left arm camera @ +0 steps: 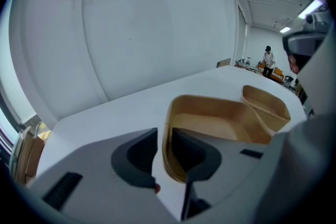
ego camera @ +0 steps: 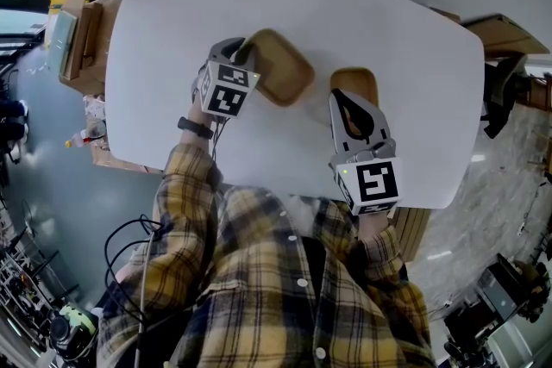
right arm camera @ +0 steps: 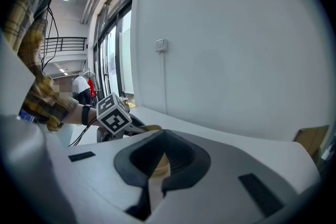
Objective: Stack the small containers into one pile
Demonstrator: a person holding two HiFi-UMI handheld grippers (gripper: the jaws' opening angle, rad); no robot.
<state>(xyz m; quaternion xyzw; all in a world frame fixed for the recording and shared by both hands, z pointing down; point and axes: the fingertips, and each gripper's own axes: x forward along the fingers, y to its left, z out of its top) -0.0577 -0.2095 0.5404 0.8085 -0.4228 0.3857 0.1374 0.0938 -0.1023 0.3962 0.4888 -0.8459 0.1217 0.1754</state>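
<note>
Two tan containers lie on the white table [ego camera: 172,30]. The bigger, squarish container [ego camera: 280,69] [left arm camera: 210,118] is on the left. My left gripper [ego camera: 249,57] [left arm camera: 164,139] straddles its near wall, one pad outside and one inside, shut on the thin rim. The smaller container [ego camera: 355,82] [left arm camera: 265,105] sits just to its right and touches it in the left gripper view. My right gripper [ego camera: 341,101] [right arm camera: 160,136] is shut and holds nothing. Its tip hangs over that smaller container's near left part, and a tan bit [right arm camera: 159,163] shows through the jaw notch.
Cardboard boxes [ego camera: 82,39] stand off the table's left side, and another box [ego camera: 500,30] stands at its far right. The table's near edge runs just under my hands. A person [left arm camera: 268,60] stands far off in the room.
</note>
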